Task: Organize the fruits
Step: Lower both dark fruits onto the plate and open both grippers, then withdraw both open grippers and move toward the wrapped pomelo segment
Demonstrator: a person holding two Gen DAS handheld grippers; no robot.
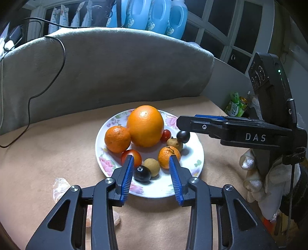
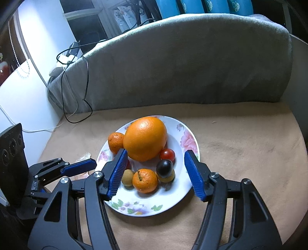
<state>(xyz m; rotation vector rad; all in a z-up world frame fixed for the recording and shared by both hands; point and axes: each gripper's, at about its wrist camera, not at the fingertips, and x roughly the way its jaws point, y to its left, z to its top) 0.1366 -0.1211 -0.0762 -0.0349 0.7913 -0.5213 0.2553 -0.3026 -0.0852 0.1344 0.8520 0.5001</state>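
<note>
A floral white plate (image 1: 194,153) (image 2: 189,134) sits on a tan cloth. It carries a big orange (image 1: 145,126) (image 2: 145,138), a mandarin (image 1: 117,138) (image 2: 116,142), a smaller mandarin (image 1: 169,156) (image 2: 145,180), a red tomato (image 1: 134,154), a cherry tomato (image 1: 166,135) (image 2: 167,154), two dark grapes (image 1: 142,173) (image 2: 164,168) and two longans (image 1: 152,167) (image 2: 128,177). My left gripper (image 1: 152,160) (image 2: 92,163) hovers open over the plate's near edge, with nothing pressed between its blue pads. My right gripper (image 2: 156,155) (image 1: 180,122) stands open above the fruit, holding nothing.
A grey cushion (image 1: 115,67) rises behind the plate, with a black cable (image 1: 57,77) draped over it. Pieces of peel (image 1: 60,187) lie on the cloth near the left. Blue bottles (image 1: 157,17) stand behind; green cans (image 1: 236,105) sit at the right. A gloved hand (image 1: 269,182) holds the right gripper.
</note>
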